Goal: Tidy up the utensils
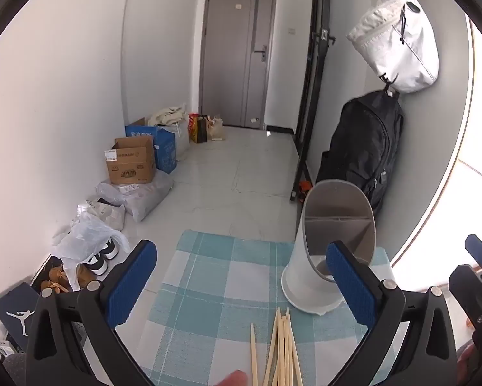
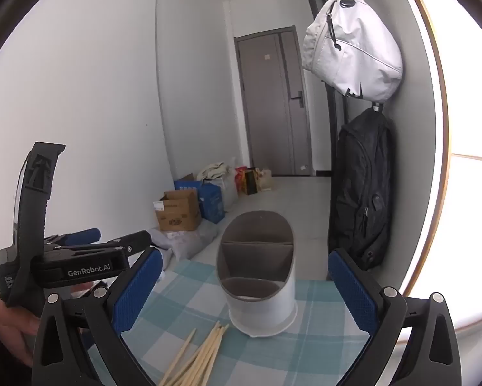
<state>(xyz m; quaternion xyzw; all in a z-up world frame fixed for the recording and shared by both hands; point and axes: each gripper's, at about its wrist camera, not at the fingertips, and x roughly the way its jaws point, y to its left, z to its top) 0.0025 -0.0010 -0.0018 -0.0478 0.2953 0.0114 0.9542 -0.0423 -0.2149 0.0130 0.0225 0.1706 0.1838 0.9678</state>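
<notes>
Chopsticks (image 1: 281, 350) — a loose bundle of pale wooden sticks — lie on a teal-and-white checked cloth (image 1: 208, 289), their far tips just short of a white utensil holder (image 1: 324, 257) that stands upright at the cloth's far right. In the right wrist view the chopsticks (image 2: 199, 357) fan out at the near edge, with one stick a little apart on the left, and the holder (image 2: 260, 276) shows a grey inside split by a divider into compartments. I cannot tell whether a desk lies under the cloth.

Beyond it the room runs back over pale floor tiles (image 1: 234, 167) to a grey door (image 1: 237, 54) at the far end. Along the left wall sit a cardboard box (image 1: 131, 160), a blue box (image 1: 163, 148), plastic bags and a pair of black-and-white shoes (image 1: 100, 259). On the right a white bag (image 1: 398, 41) hangs above a black backpack (image 1: 366, 151).

The left gripper (image 1: 241, 289) hangs above the near part of the cloth, jaws spread wide, nothing between the blue pads (image 1: 131, 284); the chopsticks lie below the gap. The right gripper (image 2: 245, 296) is likewise spread and empty — the holder is framed between its fingers. In that view the left gripper's black body (image 2: 80, 263) sits at the left, with the person's hand (image 2: 12, 325) around it.
</notes>
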